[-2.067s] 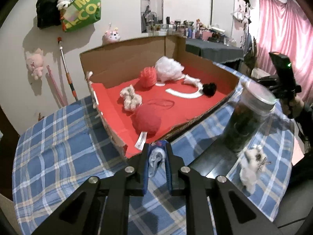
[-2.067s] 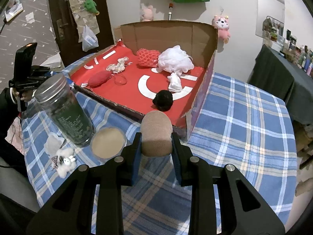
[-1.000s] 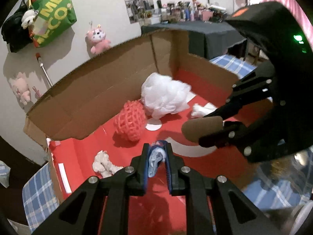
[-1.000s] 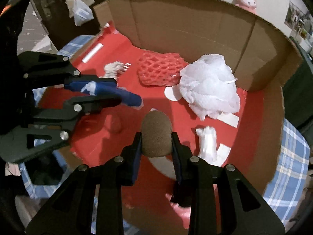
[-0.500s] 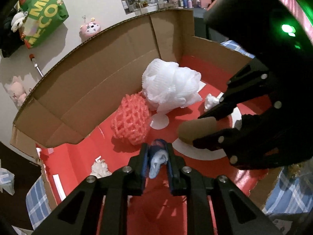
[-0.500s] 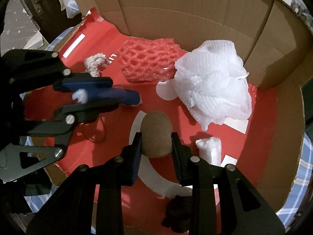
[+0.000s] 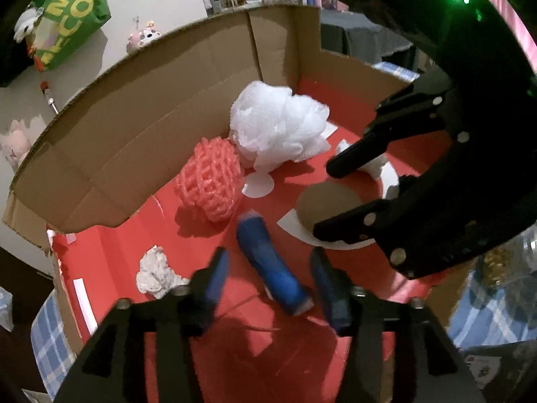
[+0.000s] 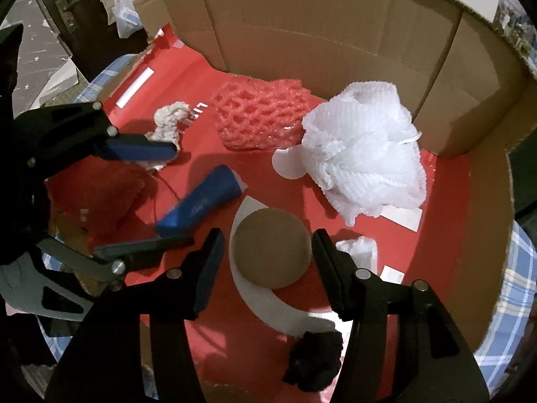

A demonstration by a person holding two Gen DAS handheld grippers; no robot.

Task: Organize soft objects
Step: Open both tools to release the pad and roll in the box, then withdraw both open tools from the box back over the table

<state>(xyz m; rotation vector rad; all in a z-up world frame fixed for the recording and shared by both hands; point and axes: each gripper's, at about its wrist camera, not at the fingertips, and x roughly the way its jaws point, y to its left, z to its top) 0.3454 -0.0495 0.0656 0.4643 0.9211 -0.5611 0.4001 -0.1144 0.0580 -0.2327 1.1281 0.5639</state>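
Note:
Both grippers hang over the red floor of an open cardboard box [image 7: 188, 100]. My left gripper [image 7: 268, 282] is open; a blue soft roll [image 7: 272, 265] lies free on the floor between its fingers. It also shows in the right wrist view [image 8: 201, 201]. My right gripper [image 8: 265, 265] is open; a brown sponge ball [image 8: 270, 248] rests on the floor between its fingers, touching neither. The ball also shows in the left wrist view [image 7: 329, 208].
In the box lie a white mesh pouf [image 8: 365, 164], a pink foam net [image 8: 261, 117], a white rag [image 8: 167, 121], a red pouch [image 8: 97, 194], a small white wad [image 8: 359, 248] and a black pom [image 8: 315, 362]. A blue plaid cloth [image 8: 517, 285] covers the table.
Both grippers moved from above the table into the box and lowered. Both have opened: the blue roll and the brown ball now lie released on the red floor.

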